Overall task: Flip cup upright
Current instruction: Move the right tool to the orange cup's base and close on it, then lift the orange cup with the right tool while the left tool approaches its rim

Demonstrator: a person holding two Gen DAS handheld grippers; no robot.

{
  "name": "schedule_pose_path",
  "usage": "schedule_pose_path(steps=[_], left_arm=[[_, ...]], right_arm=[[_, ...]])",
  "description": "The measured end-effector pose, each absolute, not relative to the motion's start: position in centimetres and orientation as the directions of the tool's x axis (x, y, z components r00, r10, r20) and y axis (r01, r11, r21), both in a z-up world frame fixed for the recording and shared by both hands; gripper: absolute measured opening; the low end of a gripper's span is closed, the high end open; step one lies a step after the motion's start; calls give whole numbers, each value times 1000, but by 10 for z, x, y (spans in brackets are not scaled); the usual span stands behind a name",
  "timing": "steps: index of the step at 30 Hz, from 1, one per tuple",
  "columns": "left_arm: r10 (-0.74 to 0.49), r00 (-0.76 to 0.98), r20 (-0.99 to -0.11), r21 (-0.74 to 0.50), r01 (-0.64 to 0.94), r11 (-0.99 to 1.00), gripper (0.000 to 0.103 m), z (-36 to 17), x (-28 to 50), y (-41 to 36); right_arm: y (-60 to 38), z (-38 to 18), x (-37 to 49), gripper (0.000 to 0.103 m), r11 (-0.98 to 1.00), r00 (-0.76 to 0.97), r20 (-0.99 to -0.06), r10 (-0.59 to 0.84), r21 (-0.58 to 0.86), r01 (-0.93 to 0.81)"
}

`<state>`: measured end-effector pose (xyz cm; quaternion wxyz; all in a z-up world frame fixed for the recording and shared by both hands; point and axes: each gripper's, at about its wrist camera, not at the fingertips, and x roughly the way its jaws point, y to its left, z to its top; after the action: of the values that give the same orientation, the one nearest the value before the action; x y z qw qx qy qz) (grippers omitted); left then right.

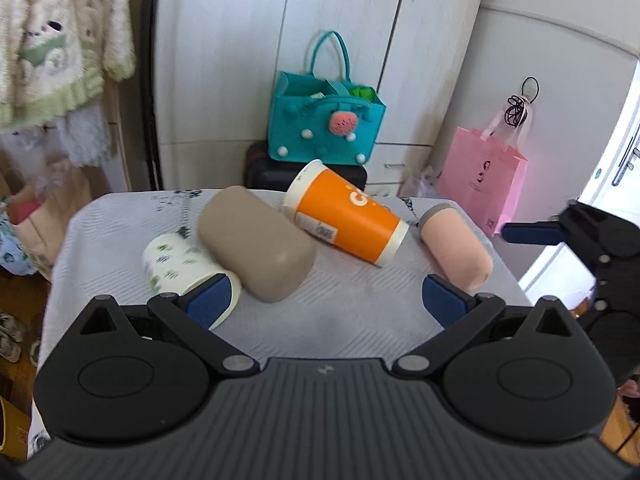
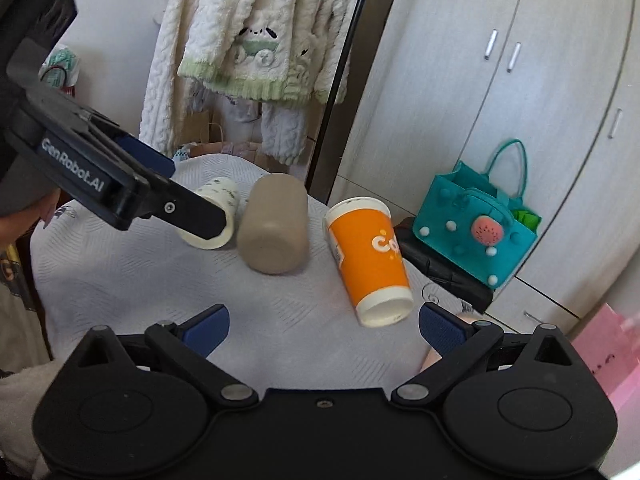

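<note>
Four cups lie on their sides on the cloth-covered worktop (image 1: 352, 312). The white cup (image 1: 176, 268) with green sprigs is at the left, touching the tan cup (image 1: 256, 244) beside it. The orange cup (image 1: 346, 218) lies next, its mouth toward the far edge and its base toward the near right. The pink cup (image 1: 456, 246) is at the right edge, just apart from the orange one.

The left tool (image 1: 326, 300) has its blue pads spread wide and empty over the near part of the worktop; its left pad overlaps the white cup's rim in the left wrist view, though contact cannot be judged. The right tool (image 2: 324, 326) is likewise spread wide, holding nothing, with the orange cup's base just ahead of it and the pink cup partly hidden behind its right pad.

Behind the worktop a teal bag (image 1: 326, 120) sits on a black case (image 1: 264, 168) before white cupboards (image 1: 348, 20). A pink bag (image 1: 482, 178) hangs at the right; a fleecy garment (image 2: 256, 40) hangs at the left.
</note>
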<state>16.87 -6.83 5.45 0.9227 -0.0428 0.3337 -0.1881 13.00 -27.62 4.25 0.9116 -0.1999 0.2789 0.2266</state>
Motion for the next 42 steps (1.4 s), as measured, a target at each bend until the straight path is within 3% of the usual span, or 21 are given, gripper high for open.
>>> schedule_pose_path(steps=[2, 16, 30, 33, 36, 42], left_arm=[[-376, 700, -607, -205, 320, 925, 103, 56, 181, -73], [-353, 700, -621, -109, 369, 923, 102, 51, 249, -110], [-371, 692, -620, -107, 394, 913, 102, 42, 278, -105], [-370, 691, -621, -113, 389, 914, 102, 40, 278, -100], [-372, 688, -623, -119, 387, 914, 102, 40, 276, -98], [-383, 685, -619, -117, 402, 908, 102, 46, 263, -97]], right_arm=[[-280, 44, 144, 96, 807, 719, -613, 328, -213, -551], [-282, 22, 224, 95, 757, 669, -639, 379, -201, -621], [-281, -9, 288, 95, 797, 643, -703, 303, -182, -575], [-279, -18, 295, 88, 794, 632, -721, 286, -190, -577], [-277, -23, 300, 73, 802, 614, -736, 285, -168, -573], [-278, -16, 285, 74, 823, 639, -717, 276, -167, -543]])
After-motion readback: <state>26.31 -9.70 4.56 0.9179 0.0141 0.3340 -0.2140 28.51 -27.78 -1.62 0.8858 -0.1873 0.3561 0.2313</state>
